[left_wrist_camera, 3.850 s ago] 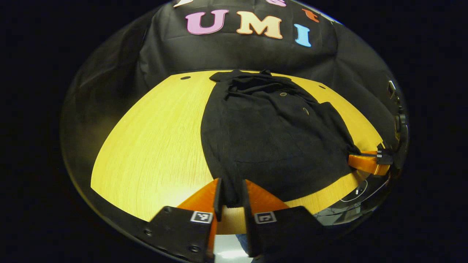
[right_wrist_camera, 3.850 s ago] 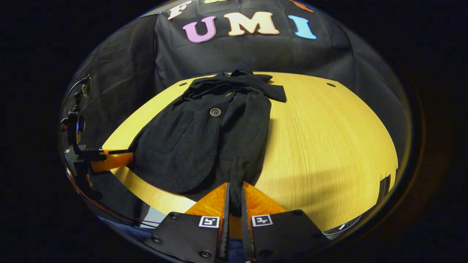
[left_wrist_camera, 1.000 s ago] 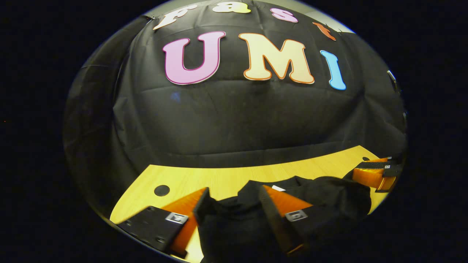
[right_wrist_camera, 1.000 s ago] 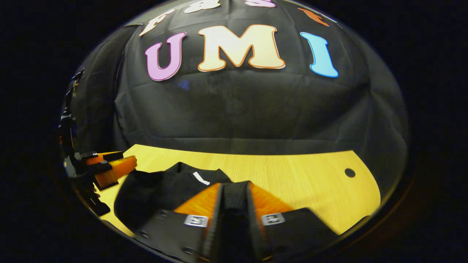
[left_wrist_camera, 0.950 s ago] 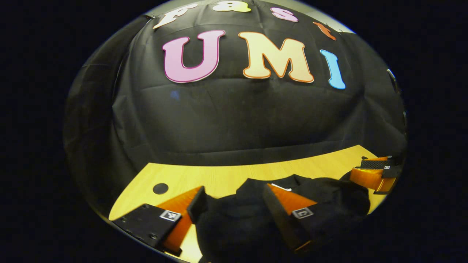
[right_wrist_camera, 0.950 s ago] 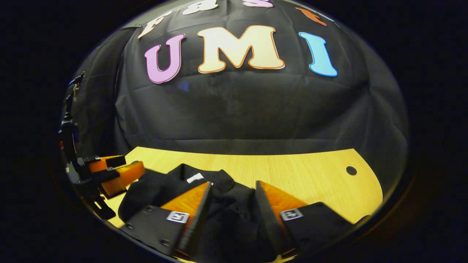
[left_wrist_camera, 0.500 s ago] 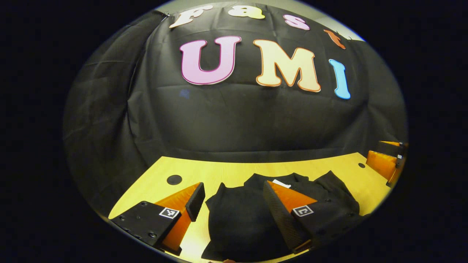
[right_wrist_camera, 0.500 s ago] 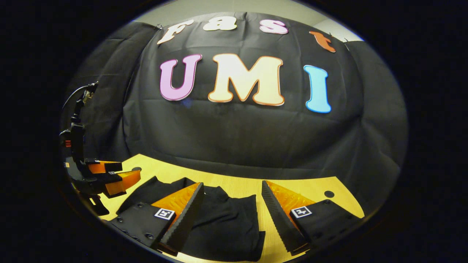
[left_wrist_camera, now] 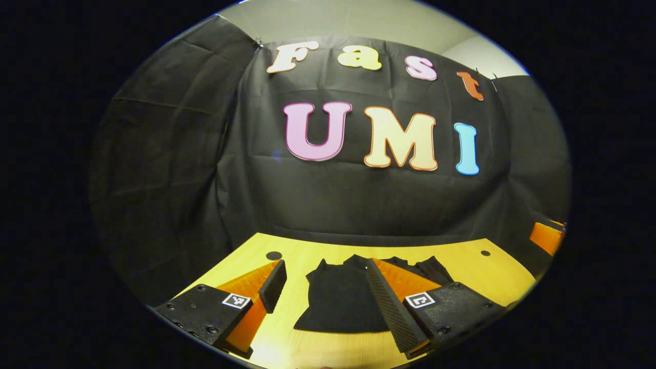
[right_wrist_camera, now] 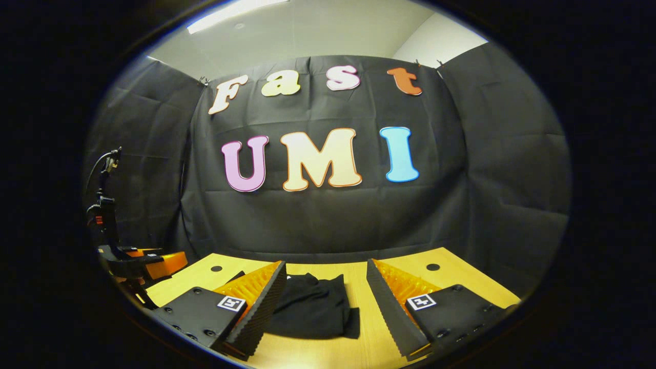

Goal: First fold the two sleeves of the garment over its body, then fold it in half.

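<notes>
Black cloth wall (right_wrist_camera: 328, 215), yellow wooden table (right_wrist_camera: 451, 282), pale ceiling (right_wrist_camera: 318, 31), strip light (right_wrist_camera: 230, 10)

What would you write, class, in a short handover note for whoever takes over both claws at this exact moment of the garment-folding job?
Left claw: open, holding nothing, raised above the table.
Right claw: open, holding nothing, also raised above the table.
Garment: black, lying on the yellow wooden table as a compact folded bundle, ahead of both claws, touched by neither.
Done, judging by how it lies: no sleeve sticks out, and the bundle looks folded in half.
Left: probably nothing but a check. The edges look a little uneven at the far side, so you might straighten them if a neat result matters.
</notes>
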